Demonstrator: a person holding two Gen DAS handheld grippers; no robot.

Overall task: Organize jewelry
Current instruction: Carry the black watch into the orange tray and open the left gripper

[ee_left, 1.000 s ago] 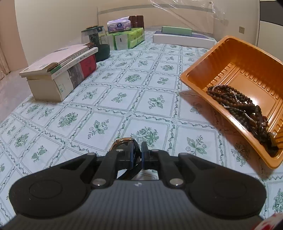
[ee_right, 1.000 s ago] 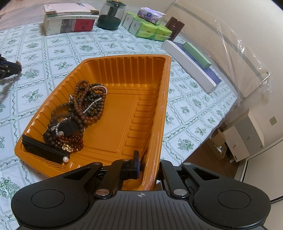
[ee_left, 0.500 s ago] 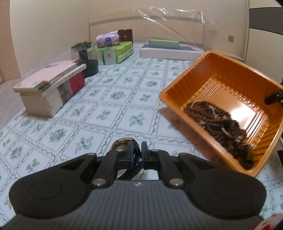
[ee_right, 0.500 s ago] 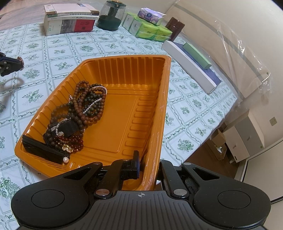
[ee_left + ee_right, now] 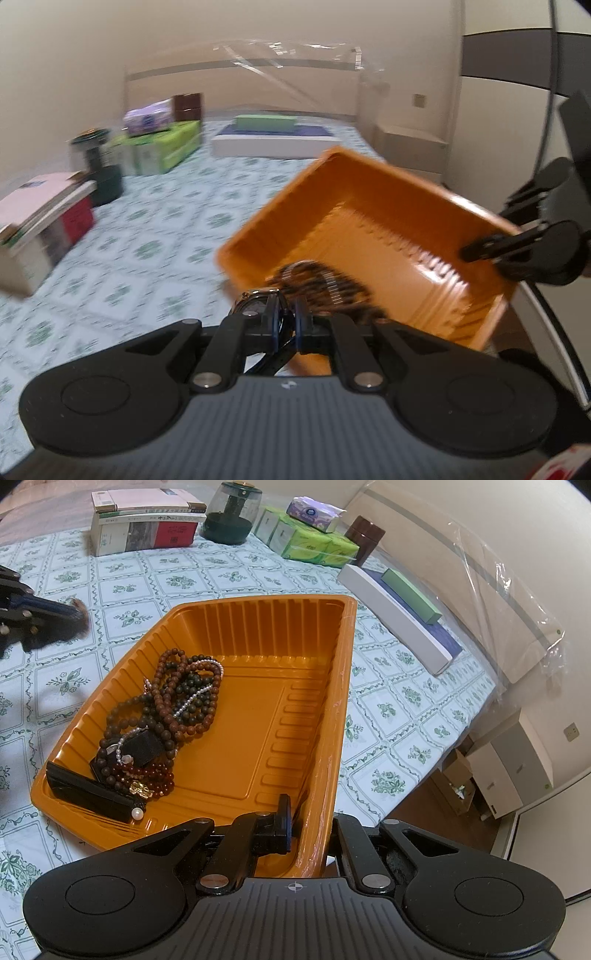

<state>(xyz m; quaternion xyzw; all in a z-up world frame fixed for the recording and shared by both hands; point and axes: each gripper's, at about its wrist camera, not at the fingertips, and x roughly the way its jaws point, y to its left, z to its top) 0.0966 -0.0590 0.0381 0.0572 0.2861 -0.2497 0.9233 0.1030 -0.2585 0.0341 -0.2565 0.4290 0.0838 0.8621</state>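
left gripper (image 5: 286, 325), clamped on a wristwatch (image 5: 258, 301), has swung toward the orange tray (image 5: 325, 709) at its 1 o'clock; deposit appears imminent. right gripper (image 5: 308, 834) pinches the tray's near wall.

**Two wrist cameras, one orange tray**

The left wrist fisheye looks forward over its own tool (image 5: 286, 325), low and close above the patterned counter (image 5: 110, 266), facing the far wall; the picture is motion-blurred. The orange tray (image 5: 369, 199) lies ahead and to the right of that tool, with the right tool (image 5: 517, 247) at the frame's right edge. The right wrist fisheye sits higher, looking down along its tool (image 5: 306, 827), which straddles the tray's (image 5: 258, 620) near wall, so the tray fills the centre at very close range. The left tool (image 5: 33, 616) shows at that frame's left edge. Both views share the tray, its beads (image 5: 184, 690), and the boxes (image 5: 144, 528) beyond.
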